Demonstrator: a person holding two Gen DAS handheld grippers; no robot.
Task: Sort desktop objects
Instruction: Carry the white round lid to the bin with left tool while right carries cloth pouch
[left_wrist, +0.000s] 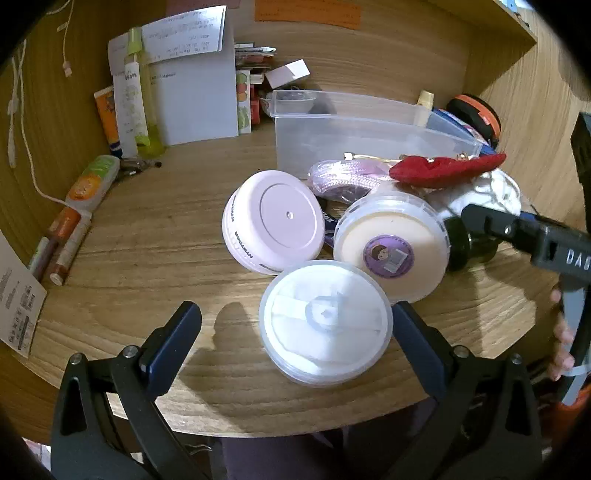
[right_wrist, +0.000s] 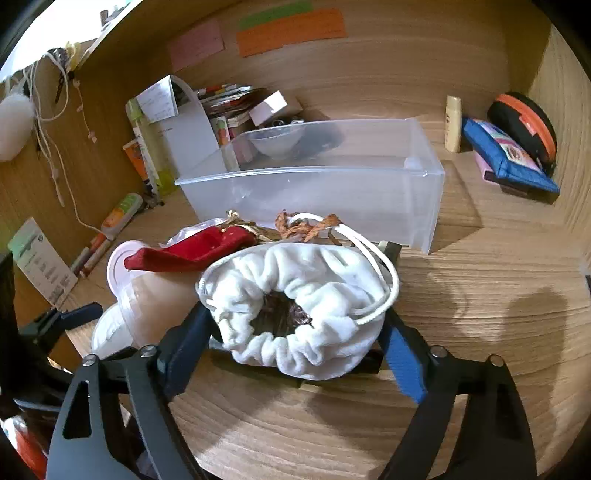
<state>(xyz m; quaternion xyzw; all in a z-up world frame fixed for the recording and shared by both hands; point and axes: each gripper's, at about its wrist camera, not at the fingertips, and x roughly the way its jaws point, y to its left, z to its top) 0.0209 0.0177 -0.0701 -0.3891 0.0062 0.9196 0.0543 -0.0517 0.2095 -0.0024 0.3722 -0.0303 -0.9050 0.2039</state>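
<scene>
With the white drawstring pouch (right_wrist: 299, 302) at frame centre between the right gripper (right_wrist: 295, 332)'s spread fingers, whether gripped is unclear; the left gripper (left_wrist: 295, 328) gapes wide around the clear round tub (left_wrist: 325, 323), so both should squeeze gently before lifting toward the clear bin (right_wrist: 424, 173) above.

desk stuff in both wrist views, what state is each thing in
clear bin: upright, open top, looks empty
white drawstring pouch: mouth open, between the right gripper fingers
left gripper: open, clear round tub between its fingers, lid on, left finger well clear
pink round tub: lid on, tilted
cream round tub: tilted, leaning on the clear one
red pouch: lying on the pile
</scene>
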